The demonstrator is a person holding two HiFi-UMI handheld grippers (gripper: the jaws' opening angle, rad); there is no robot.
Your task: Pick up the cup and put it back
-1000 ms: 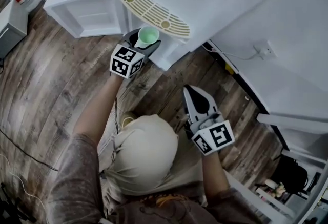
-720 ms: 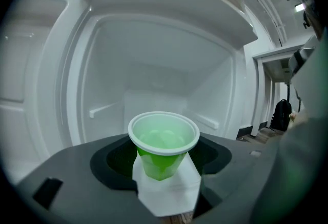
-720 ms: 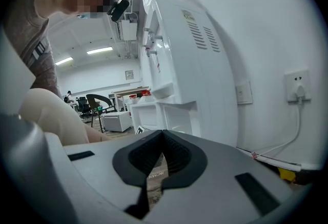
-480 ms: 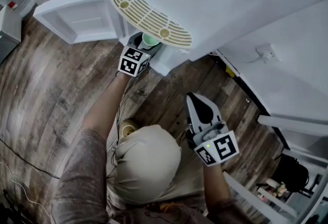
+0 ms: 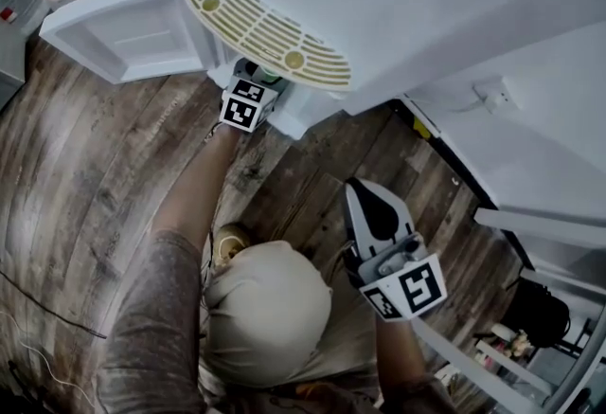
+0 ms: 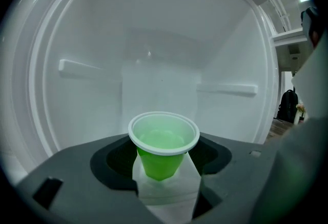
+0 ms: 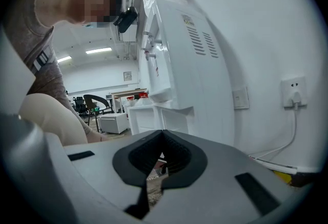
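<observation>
Small green plastic cup (image 6: 163,152): likely light, thin-walled, crushable; grip mid-wall, gently.
Left gripper (image 6: 164,166): jaws pinching cup.
Right gripper (image 7: 161,136): jaws pressed together, empty.

White cabinet (image 6: 154,38) walls close round our left claw (image 5: 266,81), a ledge (image 6: 87,68) jutting from each side, the cup (image 6: 163,141) filling its gap. The drip tray (image 5: 265,28) overhangs above. Behind it we have open wood floor (image 5: 104,166); the door (image 5: 123,28) juts out at left.
</observation>
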